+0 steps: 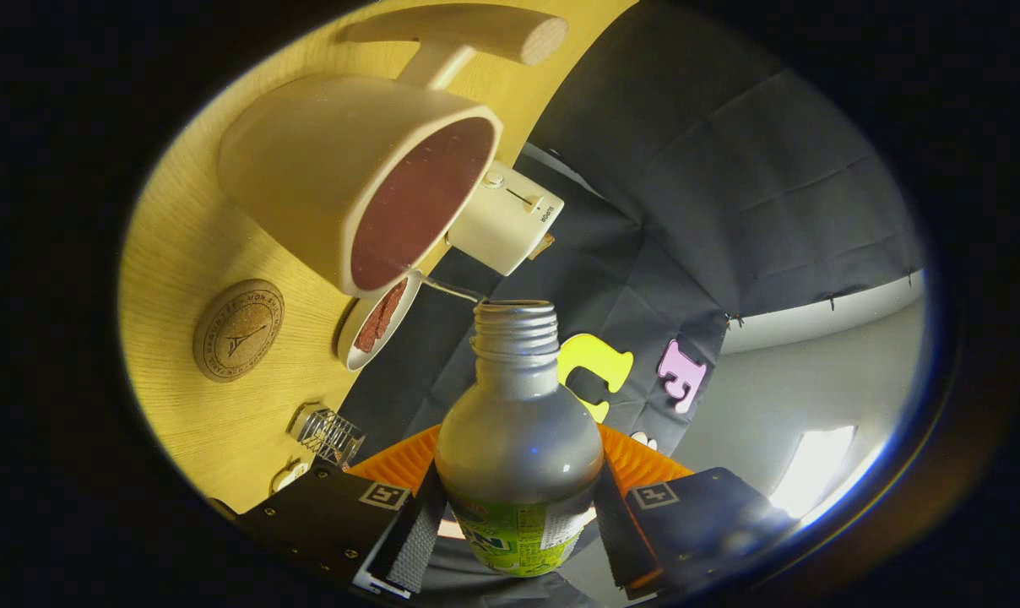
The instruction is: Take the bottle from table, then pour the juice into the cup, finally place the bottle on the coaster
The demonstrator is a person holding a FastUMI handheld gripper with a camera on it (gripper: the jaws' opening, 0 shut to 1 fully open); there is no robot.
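Here the wooden desk (198,397) takes up one whole side of the gripper view, tipped steeply because the gripper itself is rolled over. On it, the biggest thing is the cream cup (341,169), its mouth turned toward the camera and its inside dark red-brown. Past the cup lies a pale wooden block with a rounded end (468,34), and just behind the cup's rim stands a cream toaster (506,219) with a dial and a slider on its face. The bottle (518,439) is held between the two fingers, its clear body and green label low in the grip and its threaded, capless neck pointing up toward the lower edge of the cup's rim. A thin clear stream (447,289) runs from the bottle's mouth to that rim. The gripper (518,528) pinches the bottle, with both ridged pads pressed against its sides at the label. Beside the cup, on the desk, lies the round cork coaster (238,330), well apart from the bottle and bare. Just under the cup's rim sits a small white dish (373,325) with something reddish in it. Nearer the fingers, at the desk's edge, stands a small clear ribbed glass thing (328,435); what it is I cannot tell.
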